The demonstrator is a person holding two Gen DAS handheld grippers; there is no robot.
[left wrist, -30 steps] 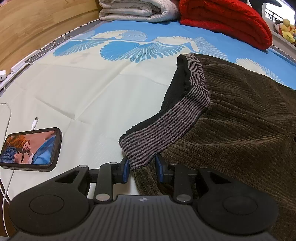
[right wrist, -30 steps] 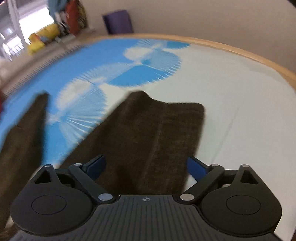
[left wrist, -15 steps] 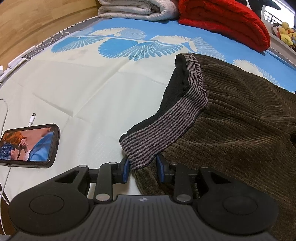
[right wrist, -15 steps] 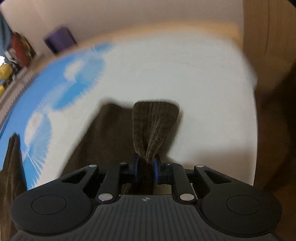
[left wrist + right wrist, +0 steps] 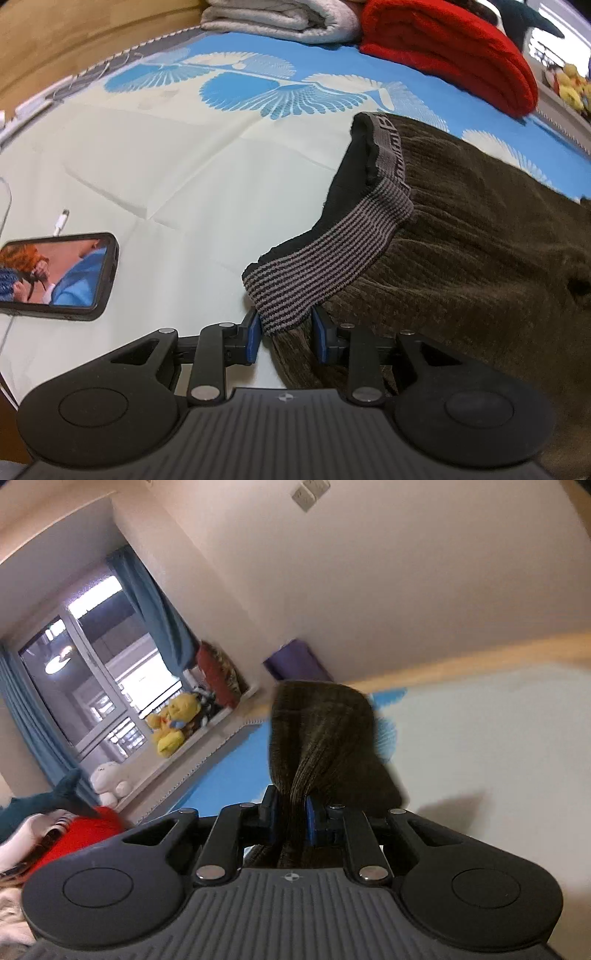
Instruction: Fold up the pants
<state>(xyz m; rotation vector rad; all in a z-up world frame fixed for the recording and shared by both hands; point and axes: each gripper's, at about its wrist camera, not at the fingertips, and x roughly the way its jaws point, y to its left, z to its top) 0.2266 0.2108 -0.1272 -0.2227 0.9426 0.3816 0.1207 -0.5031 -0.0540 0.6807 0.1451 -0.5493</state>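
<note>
Starting at the far left of the left wrist view: phone [image 5: 55,275] lying screen-up on the pale bedsheet [image 5: 155,177], its white cable [image 5: 61,221] just beside it, both well apart from the garment. Farther right, at the middle of the bed, brown corduroy pants [image 5: 480,251] spread flat, striped waistband [image 5: 325,266] turned toward the camera and gaping a little at its black lining. Left gripper [image 5: 286,334] pinching the near corner of that waistband between its blue pads, jaws drawn in on the cloth. Behind, at the head of the bed, a folded grey blanket [image 5: 280,18] and a red quilt [image 5: 450,51], clear of the work.

Over to the right wrist view: window [image 5: 96,672] and yellow plush toy [image 5: 171,723] at left, then the right gripper [image 5: 290,816], jaws having just been closing and now pressed tight on a bunched pant leg end [image 5: 317,731], cloth standing up between the pads, lifted off the sheet with the wall and bed edge beyond.

Judged as early going: both ends gripped, waist held down, leg end raised, yet no finished fold anywhere in sight. Left to do, most likely: bringing the leg end over toward the waistband, laying it down, smoothing, then perhaps one more fold. Whether the two legs already lie one on the other cannot be told.
</note>
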